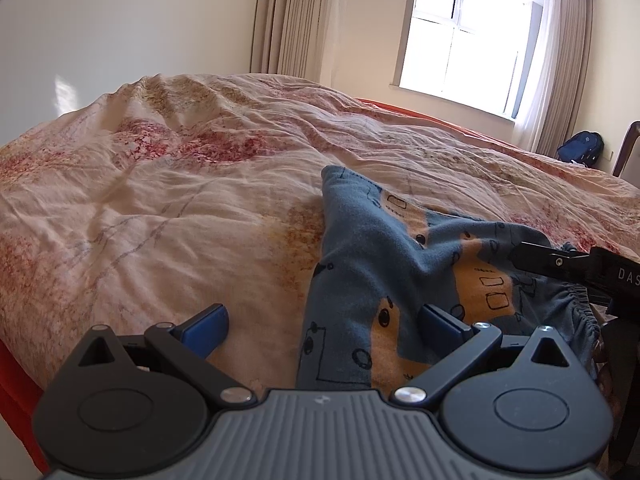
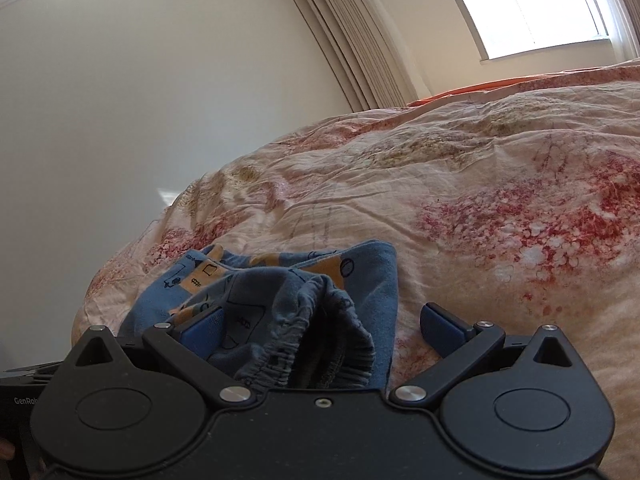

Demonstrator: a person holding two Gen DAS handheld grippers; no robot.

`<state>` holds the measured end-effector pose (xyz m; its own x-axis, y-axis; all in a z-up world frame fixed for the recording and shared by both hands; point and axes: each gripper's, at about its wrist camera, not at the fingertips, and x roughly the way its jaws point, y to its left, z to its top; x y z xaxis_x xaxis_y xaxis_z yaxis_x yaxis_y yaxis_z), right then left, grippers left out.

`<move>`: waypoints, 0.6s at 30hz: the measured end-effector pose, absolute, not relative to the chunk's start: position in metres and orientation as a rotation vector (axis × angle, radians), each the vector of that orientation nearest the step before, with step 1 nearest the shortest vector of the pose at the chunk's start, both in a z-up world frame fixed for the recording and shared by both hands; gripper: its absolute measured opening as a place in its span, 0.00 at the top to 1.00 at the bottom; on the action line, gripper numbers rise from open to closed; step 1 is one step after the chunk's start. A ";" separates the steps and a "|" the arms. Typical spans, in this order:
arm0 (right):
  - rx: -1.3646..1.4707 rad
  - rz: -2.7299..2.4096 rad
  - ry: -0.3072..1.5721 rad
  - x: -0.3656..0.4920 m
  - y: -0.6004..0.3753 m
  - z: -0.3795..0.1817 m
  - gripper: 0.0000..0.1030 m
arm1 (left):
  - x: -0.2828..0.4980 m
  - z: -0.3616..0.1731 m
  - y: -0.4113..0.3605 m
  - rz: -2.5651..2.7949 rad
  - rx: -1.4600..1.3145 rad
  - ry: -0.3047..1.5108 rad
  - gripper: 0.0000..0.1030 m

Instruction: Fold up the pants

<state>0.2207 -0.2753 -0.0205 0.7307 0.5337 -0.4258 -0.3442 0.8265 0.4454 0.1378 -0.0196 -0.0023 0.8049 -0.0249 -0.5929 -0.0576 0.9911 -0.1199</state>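
Note:
Small blue pants [image 1: 372, 264] with orange patches and black drawings lie crumpled on the flowered bedspread [image 1: 160, 184]. My left gripper [image 1: 324, 326] is open, its blue pads wide apart over the pants' near edge. My right gripper [image 2: 324, 324] is open too, and the elastic waistband [image 2: 304, 340] bunches between its pads without being pinched. In the left wrist view the right gripper's black body [image 1: 580, 268] reaches over the waistband from the right.
The bed [image 2: 500, 184] fills both views, with an orange sheet edge [image 1: 16, 400] at the near left. A wall, curtains and a bright window [image 1: 464, 36] stand behind. A blue backpack [image 1: 582, 148] and a chair sit at the far right.

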 end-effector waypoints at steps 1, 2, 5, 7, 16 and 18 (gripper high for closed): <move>0.362 0.497 0.571 0.221 -0.277 -0.021 0.00 | 0.138 -0.002 -0.019 0.017 -0.137 0.639 0.01; 0.375 0.501 0.569 0.221 -0.279 -0.021 0.00 | 0.137 -0.001 -0.019 0.016 -0.141 0.645 0.01; 0.412 0.513 0.560 0.221 -0.284 -0.020 0.00 | 0.137 0.002 -0.015 0.011 -0.178 0.659 0.00; 0.425 0.519 0.555 0.219 -0.286 -0.018 0.00 | 0.137 0.003 -0.012 0.005 -0.209 0.669 0.00; 0.402 0.518 0.558 0.214 -0.279 -0.016 0.17 | 0.134 0.008 -0.010 -0.056 -0.288 0.668 0.01; 0.409 0.504 0.557 0.214 -0.280 -0.016 0.24 | 0.133 0.008 -0.011 -0.077 -0.300 0.662 0.06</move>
<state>0.2136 -0.2803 -0.0161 0.7349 0.5516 -0.3945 -0.3376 0.8021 0.4926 0.1330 -0.0111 0.0082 0.7875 -0.1650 -0.5939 -0.0247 0.9543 -0.2980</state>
